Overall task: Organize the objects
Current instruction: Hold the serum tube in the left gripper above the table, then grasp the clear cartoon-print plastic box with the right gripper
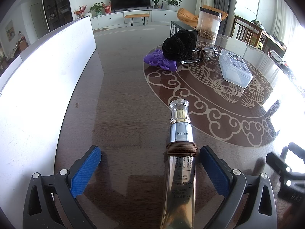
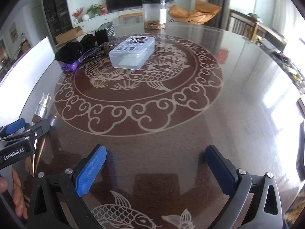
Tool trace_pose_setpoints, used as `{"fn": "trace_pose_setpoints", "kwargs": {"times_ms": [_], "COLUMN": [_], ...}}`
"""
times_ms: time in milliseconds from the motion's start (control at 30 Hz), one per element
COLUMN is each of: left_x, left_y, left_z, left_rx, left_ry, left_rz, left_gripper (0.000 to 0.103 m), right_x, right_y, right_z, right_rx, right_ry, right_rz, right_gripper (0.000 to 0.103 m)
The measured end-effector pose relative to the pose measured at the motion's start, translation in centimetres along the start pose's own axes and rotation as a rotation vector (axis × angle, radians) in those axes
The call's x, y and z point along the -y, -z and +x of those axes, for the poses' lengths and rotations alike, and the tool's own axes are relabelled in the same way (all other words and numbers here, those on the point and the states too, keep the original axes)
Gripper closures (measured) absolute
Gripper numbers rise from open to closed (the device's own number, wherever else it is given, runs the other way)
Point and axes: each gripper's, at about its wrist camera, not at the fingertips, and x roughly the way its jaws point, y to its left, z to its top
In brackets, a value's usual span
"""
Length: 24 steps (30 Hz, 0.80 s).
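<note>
Both grippers gape empty: left gripper (image 1: 150, 164) straddles the tube (image 1: 180, 152), lower centre; off-centre closing could skid it across the tabletop (image 1: 124, 76).

I see silver eye-cream tube with brown cord wrap (image 1: 180, 147) lying on dark glass-topped table (image 1: 124, 95) between my left gripper (image 1: 150, 159) pads, nearer right pad; black velvet scrunchie (image 1: 179, 44) atop purple carved comb (image 1: 159, 60) far ahead; clear lidded plastic box (image 1: 235, 67) right of them; clear jar (image 1: 208, 23) behind.
</note>
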Motion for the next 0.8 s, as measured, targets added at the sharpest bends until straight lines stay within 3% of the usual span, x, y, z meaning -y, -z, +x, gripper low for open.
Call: {"fn": "trace_pose_setpoints", "kwargs": {"times_ms": [67, 233, 400, 533, 567, 633, 667, 800], "left_x": [0.0, 0.0, 0.0, 0.0, 0.0, 0.0, 0.0, 0.0], "left_y": [0.0, 0.0, 0.0, 0.0, 0.0, 0.0, 0.0, 0.0], "left_z": [0.0, 0.0, 0.0, 0.0, 0.0, 0.0, 0.0, 0.0], "left_rx": [0.000, 0.000, 0.000, 0.000, 0.000, 0.000, 0.000, 0.000], "left_ry": [0.000, 0.000, 0.000, 0.000, 0.000, 0.000, 0.000, 0.000], "left_rz": [0.000, 0.000, 0.000, -0.001, -0.001, -0.001, -0.001, -0.002], "left_gripper": [0.000, 0.000, 0.000, 0.000, 0.000, 0.000, 0.000, 0.000], "right_x": [0.4, -1.1, -4.1, -5.5, -5.6, -5.7, -5.6, -5.4], "right_y": [-1.5, -9.1, -15.4, -16.7, -16.6, -16.2, -16.0, -13.5], "right_z": [0.3, 0.5, 5.8, 9.7, 10.2, 10.0, 9.6, 7.5], "right_rx": [-0.010, 0.052, -0.052, -0.113, -0.116, -0.082, -0.066, -0.049], "right_ry": [-0.065, -0.097, -0.125, -0.053, -0.040, -0.022, -0.022, -0.054], "right_rz": [0.013, 0.011, 0.056, 0.036, 0.022, -0.002, -0.012, -0.024], "right_gripper": [0.000, 0.000, 0.000, 0.000, 0.003, 0.037, 0.042, 0.042]}}
